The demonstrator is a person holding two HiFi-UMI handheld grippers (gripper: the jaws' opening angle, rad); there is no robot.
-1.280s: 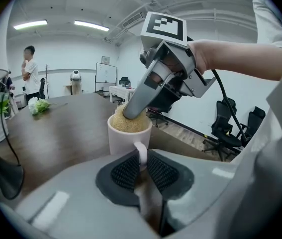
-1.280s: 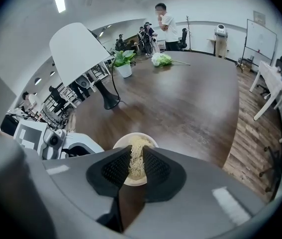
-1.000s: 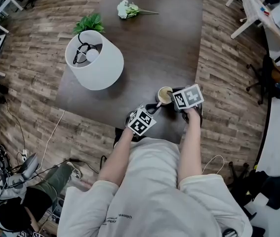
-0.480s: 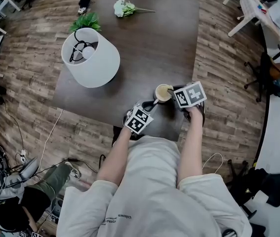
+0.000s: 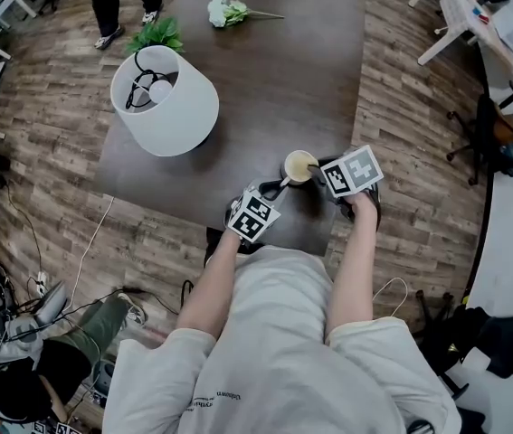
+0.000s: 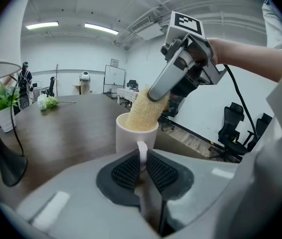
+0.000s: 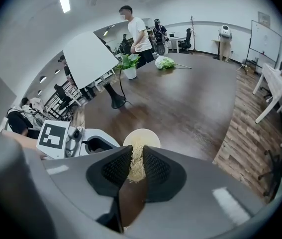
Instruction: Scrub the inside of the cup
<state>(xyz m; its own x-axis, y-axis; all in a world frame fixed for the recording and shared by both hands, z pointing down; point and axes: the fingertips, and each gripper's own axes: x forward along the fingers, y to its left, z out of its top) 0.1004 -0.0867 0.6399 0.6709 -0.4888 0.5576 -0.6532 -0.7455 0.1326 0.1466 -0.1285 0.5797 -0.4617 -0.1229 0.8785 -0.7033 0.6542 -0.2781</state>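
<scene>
Our left gripper [image 6: 141, 164] still pinches the cup's [image 6: 131, 138] handle [image 6: 142, 151]; our right gripper [image 7: 136, 164] keeps clamping the sponge [image 6: 143, 111] inside it.

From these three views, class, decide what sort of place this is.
Probably an open-plan office or lab: a long dark brown wooden table, black office chairs and a white freestanding whiteboard.

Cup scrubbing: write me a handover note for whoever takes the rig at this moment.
Left tool: shut on the handle of the cup, which stands near the front edge of the table.
Right tool: shut on the scrubber, whose tip is inside the cup.
Done: cup gripped, scrubber inserted.
Left: work the inner wall and bottom; how clean it is cannot be told.
</scene>
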